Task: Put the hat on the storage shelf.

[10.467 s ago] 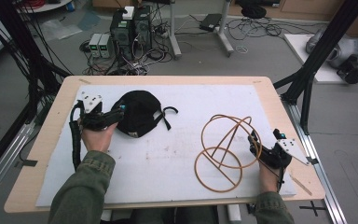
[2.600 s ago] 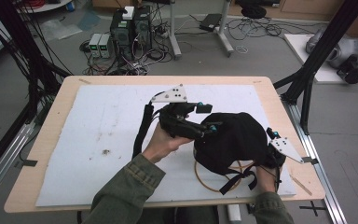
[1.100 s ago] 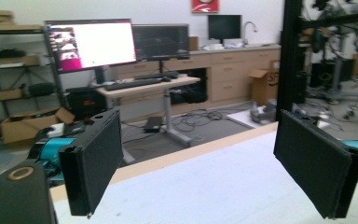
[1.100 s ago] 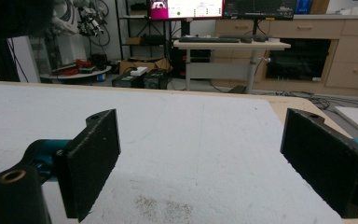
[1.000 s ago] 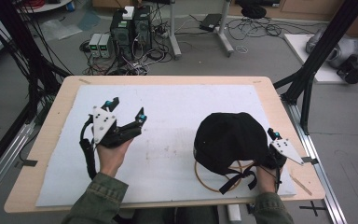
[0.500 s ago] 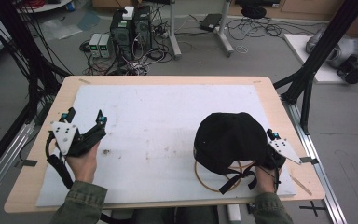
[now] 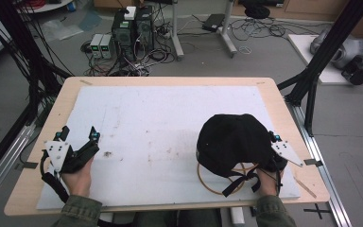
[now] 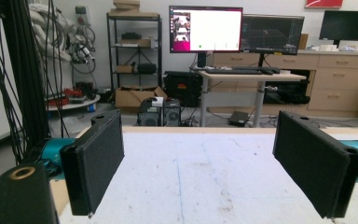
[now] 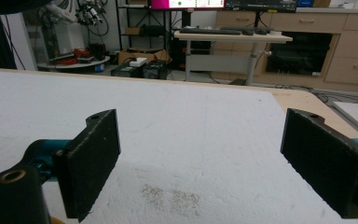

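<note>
A black cap sits on top of a gold wire stand at the front right of the white mat, its straps hanging toward the table's front edge. My right gripper is just right of the cap, partly behind it. In the right gripper view its jaws stand wide apart, and this gripper is open over bare mat. My left gripper rests at the front left, far from the cap. It is open with nothing between its pads.
The wooden table shows as a border around the mat. Small dark specks lie on the mat near the left gripper. Black frame posts rise at the right edge, and computers and cables stand on the floor beyond.
The cap went from the left of the mat onto the wire stand at the right. My left gripper let go of it and drew back to the front left. The right gripper stayed put.
</note>
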Action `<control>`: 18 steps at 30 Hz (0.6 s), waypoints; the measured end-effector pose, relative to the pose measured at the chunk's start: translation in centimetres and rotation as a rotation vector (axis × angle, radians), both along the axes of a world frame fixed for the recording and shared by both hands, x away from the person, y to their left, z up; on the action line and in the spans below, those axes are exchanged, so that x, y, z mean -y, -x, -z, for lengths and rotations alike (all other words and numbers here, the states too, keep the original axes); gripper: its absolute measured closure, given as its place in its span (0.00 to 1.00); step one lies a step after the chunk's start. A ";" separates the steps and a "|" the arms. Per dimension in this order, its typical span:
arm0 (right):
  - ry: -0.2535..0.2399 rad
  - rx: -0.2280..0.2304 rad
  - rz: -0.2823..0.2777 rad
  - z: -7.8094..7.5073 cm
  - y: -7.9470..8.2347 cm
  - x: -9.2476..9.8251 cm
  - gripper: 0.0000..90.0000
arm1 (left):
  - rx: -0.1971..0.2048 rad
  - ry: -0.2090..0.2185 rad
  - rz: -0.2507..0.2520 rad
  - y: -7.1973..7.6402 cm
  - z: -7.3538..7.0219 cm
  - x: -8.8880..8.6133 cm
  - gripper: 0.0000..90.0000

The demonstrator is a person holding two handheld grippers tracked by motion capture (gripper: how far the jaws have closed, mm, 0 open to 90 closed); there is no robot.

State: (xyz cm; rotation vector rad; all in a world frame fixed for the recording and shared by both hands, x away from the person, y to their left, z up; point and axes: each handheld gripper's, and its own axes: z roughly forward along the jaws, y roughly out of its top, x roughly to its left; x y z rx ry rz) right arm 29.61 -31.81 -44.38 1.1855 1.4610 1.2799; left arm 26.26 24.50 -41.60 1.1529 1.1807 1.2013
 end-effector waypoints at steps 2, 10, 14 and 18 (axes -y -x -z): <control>0.004 0.001 0.000 0.0 0.0 0.0 0.12 | -0.003 -0.006 -0.001 0.1 0.3 0.2 0.18; -0.003 -0.001 -0.010 0.1 0.1 0.2 0.12 | -0.010 -0.059 0.008 0.1 1.0 1.0 0.18; -0.007 -0.010 -0.002 0.3 -0.1 0.5 0.12 | -0.010 -0.046 0.006 0.1 1.1 0.8 0.18; -0.014 -0.011 0.009 0.4 -0.1 0.8 0.12 | -0.021 -0.036 0.014 0.0 1.2 0.7 0.18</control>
